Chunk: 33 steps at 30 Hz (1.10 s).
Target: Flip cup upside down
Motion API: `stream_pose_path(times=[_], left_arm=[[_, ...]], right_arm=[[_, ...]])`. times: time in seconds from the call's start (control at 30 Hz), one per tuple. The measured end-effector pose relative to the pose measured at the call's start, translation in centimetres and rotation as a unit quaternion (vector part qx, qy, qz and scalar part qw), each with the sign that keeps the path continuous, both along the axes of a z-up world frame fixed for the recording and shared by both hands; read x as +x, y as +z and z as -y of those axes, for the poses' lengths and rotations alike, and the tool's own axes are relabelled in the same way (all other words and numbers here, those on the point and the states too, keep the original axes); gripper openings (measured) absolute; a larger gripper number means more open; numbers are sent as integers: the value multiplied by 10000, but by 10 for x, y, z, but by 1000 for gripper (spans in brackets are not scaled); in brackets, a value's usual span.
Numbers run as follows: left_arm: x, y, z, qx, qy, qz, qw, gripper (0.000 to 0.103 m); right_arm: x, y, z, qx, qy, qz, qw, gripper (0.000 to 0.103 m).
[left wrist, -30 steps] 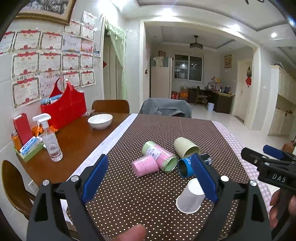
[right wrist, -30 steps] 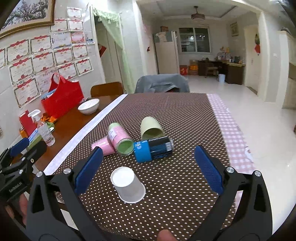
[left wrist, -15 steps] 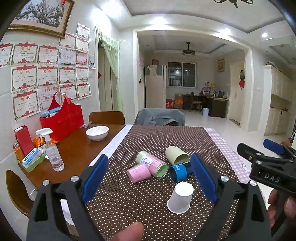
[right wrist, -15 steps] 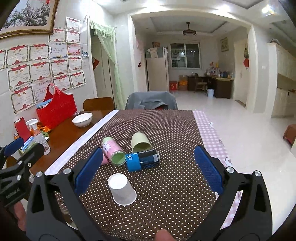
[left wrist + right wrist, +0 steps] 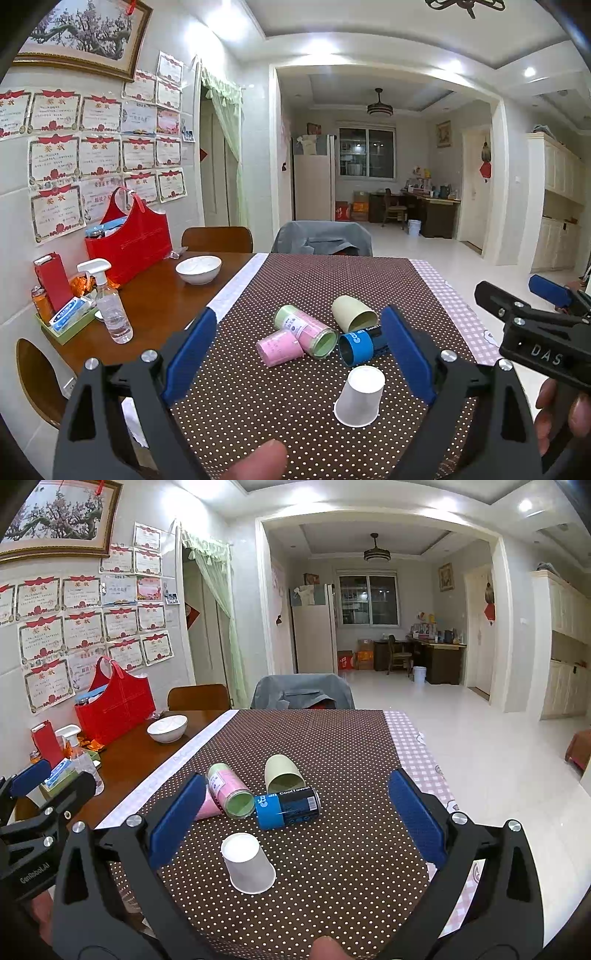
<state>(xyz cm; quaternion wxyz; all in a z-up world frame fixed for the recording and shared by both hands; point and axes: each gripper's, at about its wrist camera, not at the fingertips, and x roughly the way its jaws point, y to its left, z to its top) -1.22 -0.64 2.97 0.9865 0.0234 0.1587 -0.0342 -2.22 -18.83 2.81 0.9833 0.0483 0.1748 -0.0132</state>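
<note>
A white paper cup (image 5: 359, 397) stands upside down, base up, on the brown dotted tablecloth (image 5: 258, 406); it also shows in the right wrist view (image 5: 248, 862). My left gripper (image 5: 295, 354) is open and empty, held back above the table's near edge. My right gripper (image 5: 295, 816) is open and empty too, also held back from the cup; it shows at the right of the left wrist view (image 5: 532, 314).
Behind the cup lie a pink cup (image 5: 279, 348), a pink-and-green canister (image 5: 306, 330), a pale green cup (image 5: 352, 314) and a blue can (image 5: 364, 341). A white bowl (image 5: 198, 269), spray bottle (image 5: 109, 302) and red bag (image 5: 129, 236) stand on the bare wood at left.
Both grippers have pulled back and up from the table, so the cups look smaller and farther away. The white cup has stayed upside down in place.
</note>
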Motion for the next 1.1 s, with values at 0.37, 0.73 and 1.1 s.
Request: stream_pose_path(times=[0.37,0.73,1.1], left_arm=[[-2,2,2,10,15,60,10000,89],[-2,2,4,-128,-58,66,9999,89],[-1,2,2,-48,88,53,9999,89]], right_arm=[[1,0,0,28,4,-11,10000,97],[3,-2,-4,42,64,-63,10000,97],[4,-2,-4,46,71,-59,9999,97]])
